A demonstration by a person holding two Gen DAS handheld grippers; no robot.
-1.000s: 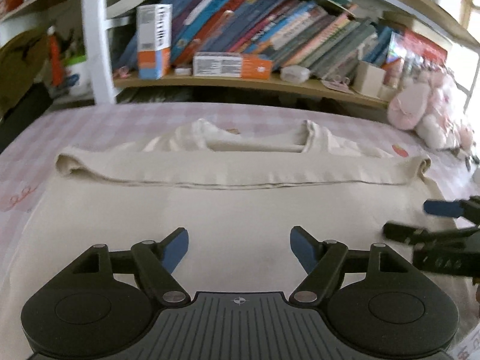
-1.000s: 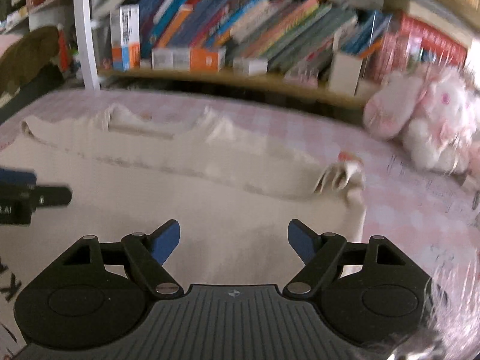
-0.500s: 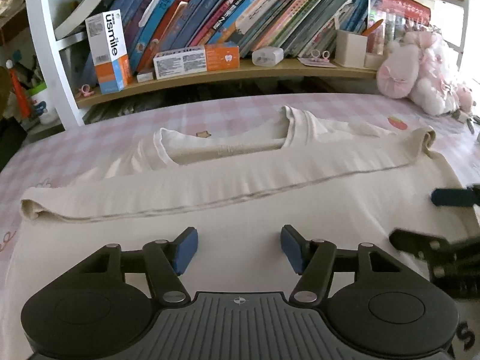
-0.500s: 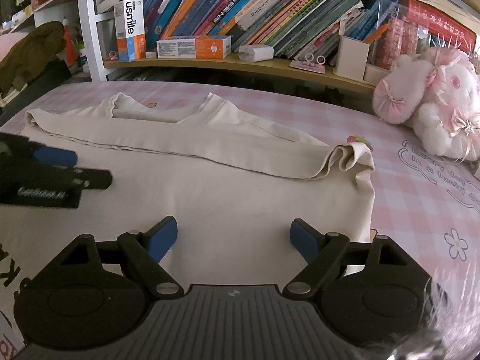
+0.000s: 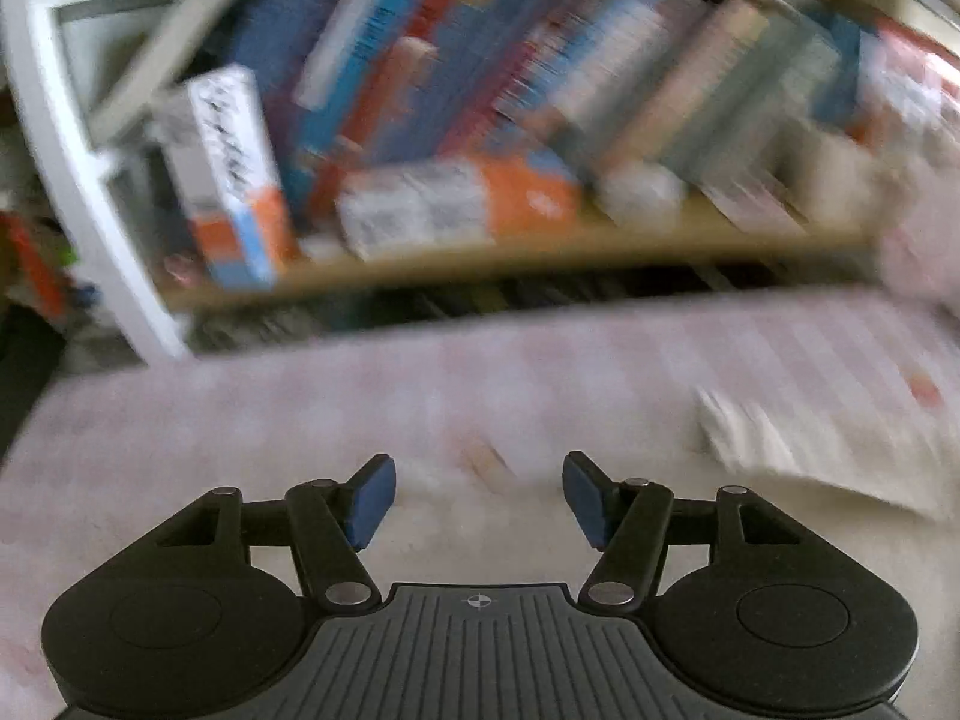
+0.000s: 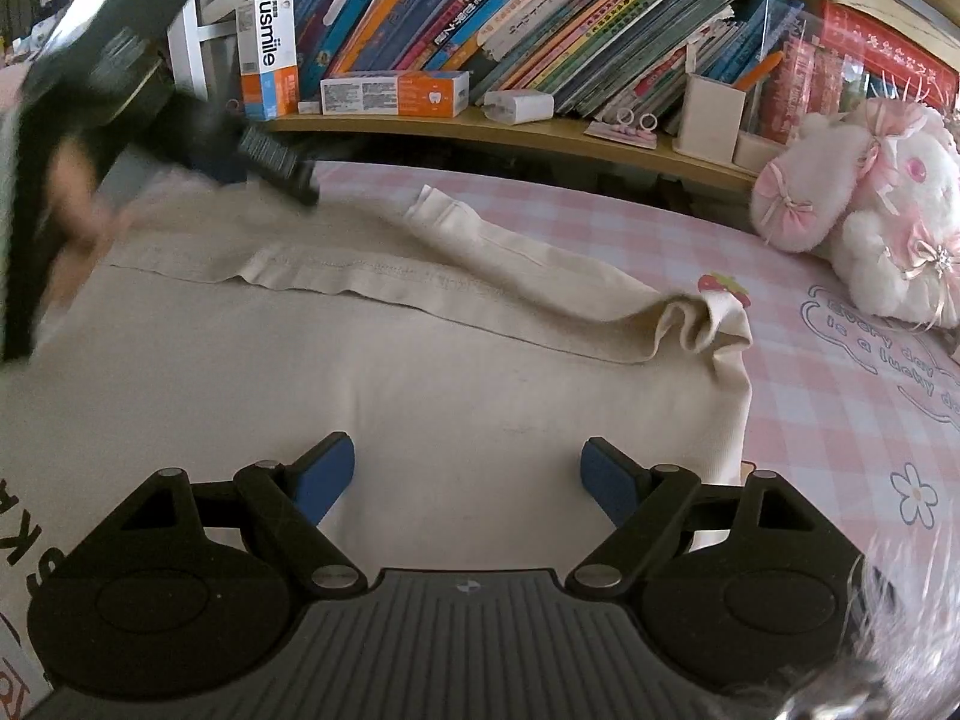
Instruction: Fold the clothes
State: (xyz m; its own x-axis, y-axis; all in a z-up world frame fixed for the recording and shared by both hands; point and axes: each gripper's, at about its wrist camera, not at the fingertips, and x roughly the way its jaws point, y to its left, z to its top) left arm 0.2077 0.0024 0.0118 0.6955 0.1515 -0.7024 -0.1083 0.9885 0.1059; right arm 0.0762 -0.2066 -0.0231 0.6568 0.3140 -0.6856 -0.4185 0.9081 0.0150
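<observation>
Surface: pink checked cloth (image 6: pixel 690 252) covers the counter, with bookshelves at 12 o'clock.
Garment: a cream garment (image 6: pixel 420 372) lies flat across the middle of the counter, its far edge folded back into a long stitched band that bunches into a crumpled corner at 3 o'clock.
Right hand-held gripper (image 6: pixel 467 474): jaws wide, nothing between them, over the near cloth at 6 o'clock.
Left hand-held gripper (image 5: pixel 478 501): blurred, jaws apart and empty, above the garment's 10 o'clock end.

1 garment (image 6: pixel 420 372) – 2 boxes (image 6: pixel 267 57).
</observation>
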